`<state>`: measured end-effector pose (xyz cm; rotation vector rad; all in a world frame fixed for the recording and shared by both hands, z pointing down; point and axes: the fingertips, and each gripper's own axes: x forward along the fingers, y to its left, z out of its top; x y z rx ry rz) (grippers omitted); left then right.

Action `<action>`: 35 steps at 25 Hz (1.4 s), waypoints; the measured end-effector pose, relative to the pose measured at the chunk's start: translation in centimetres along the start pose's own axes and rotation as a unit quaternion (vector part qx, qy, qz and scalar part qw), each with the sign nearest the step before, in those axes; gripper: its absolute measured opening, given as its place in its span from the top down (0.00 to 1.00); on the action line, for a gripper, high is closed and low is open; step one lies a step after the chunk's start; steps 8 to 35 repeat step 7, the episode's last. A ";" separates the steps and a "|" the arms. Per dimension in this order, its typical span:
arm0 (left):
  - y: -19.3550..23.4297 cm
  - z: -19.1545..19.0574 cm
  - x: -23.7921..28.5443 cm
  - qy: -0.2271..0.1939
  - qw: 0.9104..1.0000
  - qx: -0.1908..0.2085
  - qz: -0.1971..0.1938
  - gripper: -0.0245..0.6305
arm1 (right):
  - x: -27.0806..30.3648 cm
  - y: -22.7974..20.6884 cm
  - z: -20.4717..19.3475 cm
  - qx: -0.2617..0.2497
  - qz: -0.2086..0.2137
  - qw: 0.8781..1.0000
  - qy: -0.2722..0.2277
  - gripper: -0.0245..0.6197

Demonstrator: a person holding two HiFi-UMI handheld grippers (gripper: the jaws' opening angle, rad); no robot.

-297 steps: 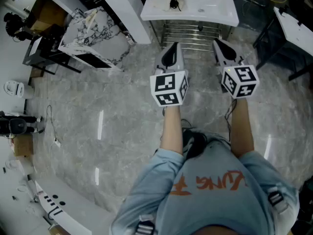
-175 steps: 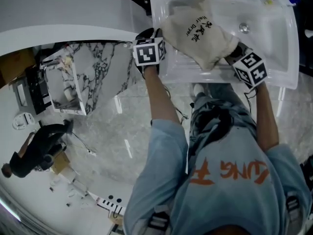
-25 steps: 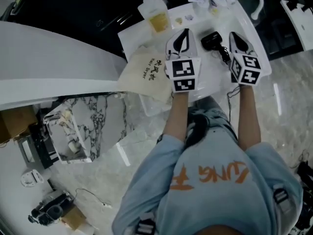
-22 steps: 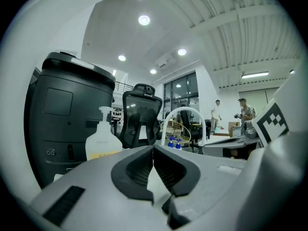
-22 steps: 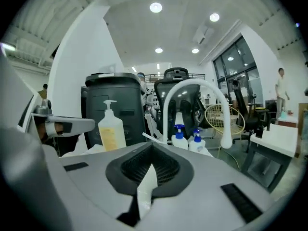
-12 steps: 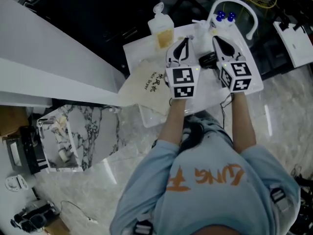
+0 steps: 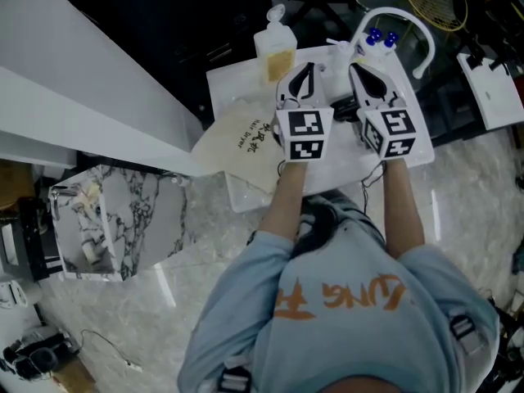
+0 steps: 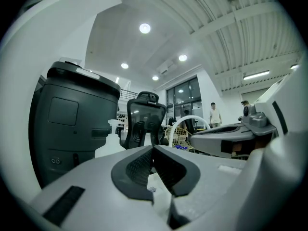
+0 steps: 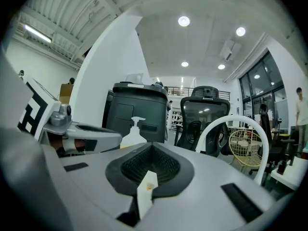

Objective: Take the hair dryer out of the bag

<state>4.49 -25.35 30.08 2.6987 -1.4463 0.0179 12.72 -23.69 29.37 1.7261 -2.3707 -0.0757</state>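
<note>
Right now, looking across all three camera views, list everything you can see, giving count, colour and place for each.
washbasin: one, white, below both tools
hair dryer: one, black, on the washbasin between the tools
bag: one, cream with dark print, over the washbasin's left edge
pump bottle: one, clear with yellow liquid, washbasin's far edge
curved pipe: one, white, far right corner
caps: two, blue, under the pipe
marble-patterned cabinet: one, white-grey, floor at left
office chair: one, black, beyond the washbasin
left tool: one, grey, shut, empty
right tool: one, grey, shut, empty
</note>
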 end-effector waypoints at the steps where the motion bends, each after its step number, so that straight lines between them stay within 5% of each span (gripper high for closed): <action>1: 0.0 -0.2 0.0 0.001 1.000 -0.001 0.000 0.96 | 0.0 0.0 0.0 0.000 0.002 1.000 -0.001 0.96; 35: -0.1 -1.1 0.1 0.009 1.000 0.002 -0.002 0.96 | 0.2 0.2 -0.3 -0.005 0.008 1.000 -0.001 0.96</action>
